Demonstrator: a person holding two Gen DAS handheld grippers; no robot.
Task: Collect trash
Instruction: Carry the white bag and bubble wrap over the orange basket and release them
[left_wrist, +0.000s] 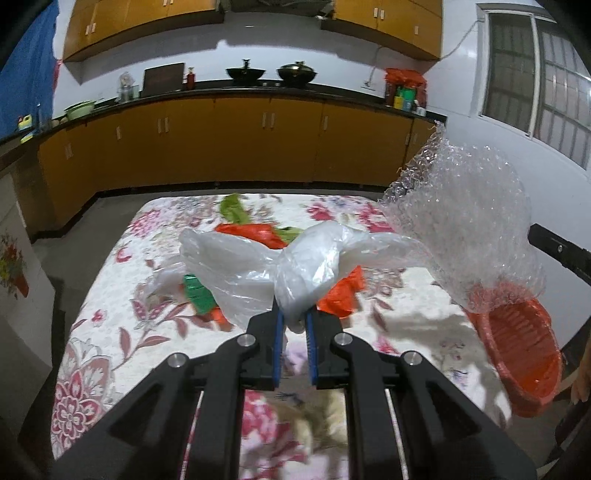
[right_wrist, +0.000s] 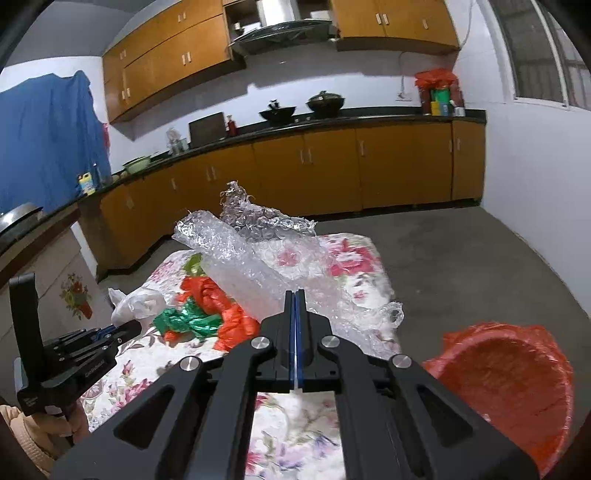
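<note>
Left gripper (left_wrist: 294, 317) pinched a white plastic bag (left_wrist: 295, 266) between its blue pads, holding it above the floral tablecloth (left_wrist: 110, 314). Right gripper (right_wrist: 296, 299) was clamped on a sheet of bubble wrap (right_wrist: 251, 258), its jaws pressed together with the wrap raised over the table. An orange bag (right_wrist: 207, 295) and a green wrapper (right_wrist: 192, 321) lay on the cloth between them. To the right stood a red basket (right_wrist: 509, 384) at the table's edge.
</note>
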